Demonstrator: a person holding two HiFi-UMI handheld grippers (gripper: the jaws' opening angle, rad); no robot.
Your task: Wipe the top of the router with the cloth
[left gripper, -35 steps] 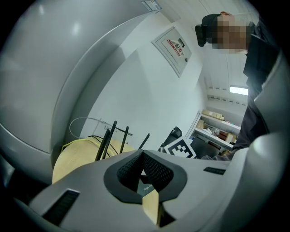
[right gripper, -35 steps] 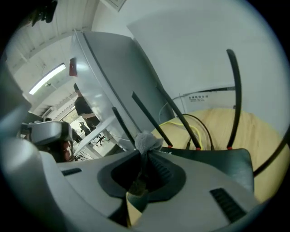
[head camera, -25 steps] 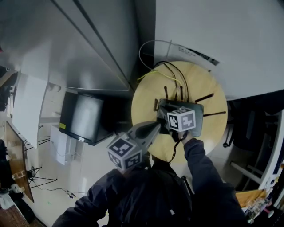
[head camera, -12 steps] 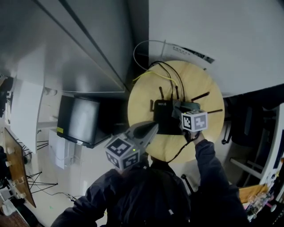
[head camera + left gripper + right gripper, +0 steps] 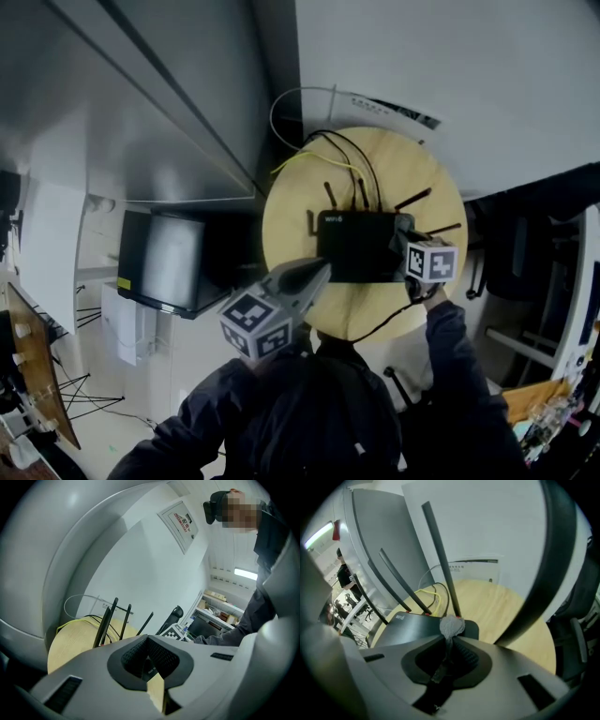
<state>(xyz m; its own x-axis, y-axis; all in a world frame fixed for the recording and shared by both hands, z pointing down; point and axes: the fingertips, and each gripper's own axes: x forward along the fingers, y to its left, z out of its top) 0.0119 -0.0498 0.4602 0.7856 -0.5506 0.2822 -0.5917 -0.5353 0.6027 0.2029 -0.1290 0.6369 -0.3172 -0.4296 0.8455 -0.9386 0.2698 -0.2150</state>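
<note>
My right claw is pinched together on the cloth. It is a pale grey wad that bulges past the tips and rests on top of the router, near its right end and just beside the foot of one antenna. Only the right gripper view shows this. In the head view the cloth is hidden under the claw and its marker cube, and all I can tell there is that the claw sits at the router's right edge.

My left claw is closed with nothing in it. The head view puts its tips near the router's front left corner, but I cannot tell whether they touch it. Its own view shows only a sliver of pale wood and a dark surface below the tips, with lettering too small to read.

Farther off, the router lies flat in the middle of the round wooden worktop. A yellow cable and black cables run off the far side. In the right gripper view a thick dark band crosses the right half, too close and blurred to name.
</note>
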